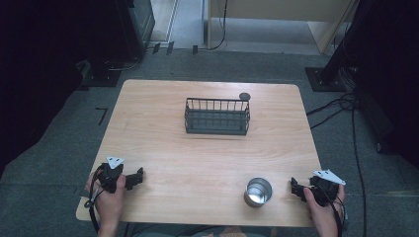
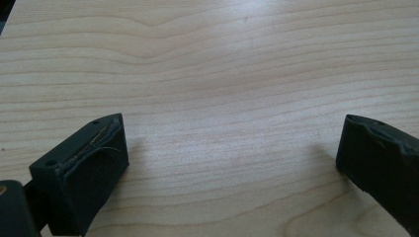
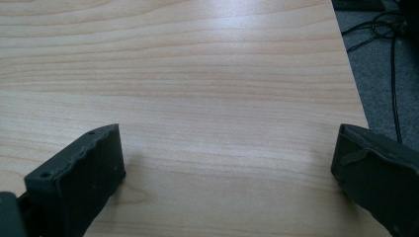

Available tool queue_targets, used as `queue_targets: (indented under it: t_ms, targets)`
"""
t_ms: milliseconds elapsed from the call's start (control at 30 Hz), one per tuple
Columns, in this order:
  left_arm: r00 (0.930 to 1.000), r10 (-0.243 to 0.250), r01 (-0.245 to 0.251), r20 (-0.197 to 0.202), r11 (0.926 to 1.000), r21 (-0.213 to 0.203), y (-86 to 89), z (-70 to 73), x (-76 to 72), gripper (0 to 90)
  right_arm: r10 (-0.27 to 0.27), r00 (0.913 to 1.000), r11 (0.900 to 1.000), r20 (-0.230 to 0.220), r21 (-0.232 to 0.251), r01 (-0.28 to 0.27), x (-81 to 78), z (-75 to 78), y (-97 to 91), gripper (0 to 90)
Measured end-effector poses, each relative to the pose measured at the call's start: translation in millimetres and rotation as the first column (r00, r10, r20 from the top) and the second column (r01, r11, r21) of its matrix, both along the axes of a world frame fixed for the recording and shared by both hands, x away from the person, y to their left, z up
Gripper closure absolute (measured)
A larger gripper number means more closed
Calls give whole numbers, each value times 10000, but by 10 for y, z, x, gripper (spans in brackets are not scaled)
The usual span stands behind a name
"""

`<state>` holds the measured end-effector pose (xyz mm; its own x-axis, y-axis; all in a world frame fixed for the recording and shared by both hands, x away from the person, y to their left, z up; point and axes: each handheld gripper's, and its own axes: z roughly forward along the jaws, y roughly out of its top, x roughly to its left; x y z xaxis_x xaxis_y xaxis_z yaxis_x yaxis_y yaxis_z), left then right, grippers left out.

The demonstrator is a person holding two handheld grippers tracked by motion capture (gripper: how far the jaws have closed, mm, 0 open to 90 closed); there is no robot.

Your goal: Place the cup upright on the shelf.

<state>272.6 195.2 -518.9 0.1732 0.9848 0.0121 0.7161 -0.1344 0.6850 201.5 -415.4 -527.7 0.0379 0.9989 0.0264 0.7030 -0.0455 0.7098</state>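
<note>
High view: the metal cup (image 1: 258, 192) stands just left of the right tool (image 1: 296, 188); the wire basket (image 1: 217, 116) sits well ahead. Left tool (image 2: 230, 148) view: jaws wide apart over bare table (image 2: 207, 59). Right tool view: jaws spread, empty. Probably the start; next, reach for the cup.

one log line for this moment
left hand-held gripper: open, empty | right hand-held gripper: open, empty | metal cup: upright, near right | wire basket: mid-table

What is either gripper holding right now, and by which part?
Nothing is held. The left gripper and the right gripper both stand open over bare table; the metal cup stands untouched near the right one.
</note>
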Motion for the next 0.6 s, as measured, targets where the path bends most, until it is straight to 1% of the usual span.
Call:
queue_targets:
  t_ms: [200, 267, 300, 333, 433, 467, 533, 567, 600]
  targets:
    - [10000, -2, 2, -4, 10000, 2, 0, 1, 0, 0, -23, 10000, 10000, 2, 8, 23, -3, 1, -1, 0]
    - [10000, 0, 0, -3, 10000, 2, 0, 0, 0, 0, -87, 10000, 9999, -26, 98, 87, -15, 6, -3, 0]
    - [10000, 0, 0, -5, 10000, 3, 0, 1, 0, 0, -81, 10000, 9998, -28, 172, 81, -20, 10, -9, 0]
    - [10000, -1, 1, -6, 10000, 4, 0, 1, 0, 0, -23, 10000, 9983, 48, 579, 20, -31, 29, -13, 0]
    - [10000, 0, 0, -7, 10000, 4, 0, 1, 0, 0, 26, 9999, 9977, 110, 684, -34, -36, 53, -3, 0]
    - [10000, -2, 2, -8, 10000, 4, 0, 1, 0, 0, 109, 9997, 9975, 208, 693, -123, -34, 92, 19, 0]
    - [10000, 0, 0, -5, 10000, 3, 0, 1, 0, 0, 133, 9996, 9975, 248, 690, -150, -33, 117, 30, 0]
    - [10000, 2, -2, -5, 10000, 3, 0, 0, 0, 0, 191, 9990, 9971, 413, 734, -221, -32, 185, 63, 0]
    - [10000, -2, 2, -5, 10000, 5, 0, 1, 0, 0, 223, 9987, 9971, 452, 720, -255, -32, 208, 77, 0]
